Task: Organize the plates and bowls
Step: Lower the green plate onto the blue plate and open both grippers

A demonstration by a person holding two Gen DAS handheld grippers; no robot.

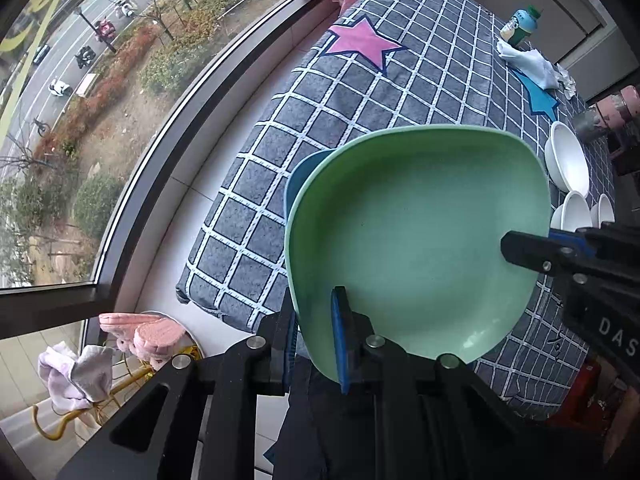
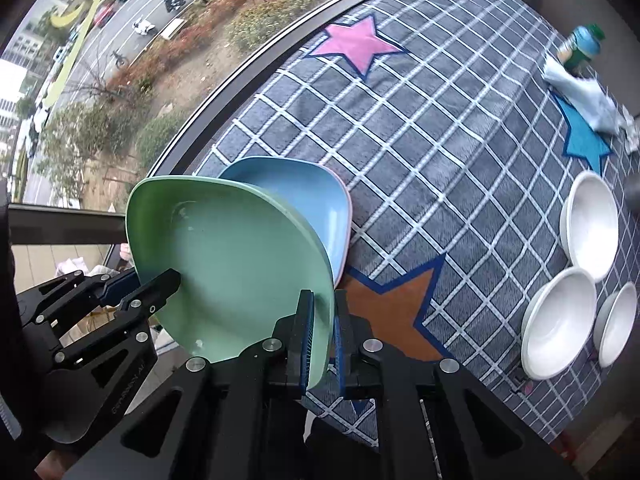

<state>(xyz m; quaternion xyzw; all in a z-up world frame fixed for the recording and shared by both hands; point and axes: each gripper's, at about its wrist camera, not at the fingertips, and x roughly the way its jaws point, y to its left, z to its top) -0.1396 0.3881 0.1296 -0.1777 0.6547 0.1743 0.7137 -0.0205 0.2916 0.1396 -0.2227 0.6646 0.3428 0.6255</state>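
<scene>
**Plates half stacked, bowls waiting**

Above the checked cloth (image 2: pixel 460 168), my left gripper (image 1: pixel 316 340) and right gripper (image 2: pixel 322 340) both pinch the green plate's (image 1: pixel 416 232) rim, over the blue plate (image 2: pixel 304 192). Three white bowls (image 2: pixel 560 324) sit unstacked nearby.

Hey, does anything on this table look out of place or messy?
Yes: a crumpled white cloth lies bunched beside the green-capped bottle at the far corner, untidy next to the three white bowls. No spills or damage show.

Readable: "DAS" in white on right claw (image 1: pixel 532 254) body, cut off at the frame edge. Bottle (image 1: pixel 520 26) label illegible.
</scene>
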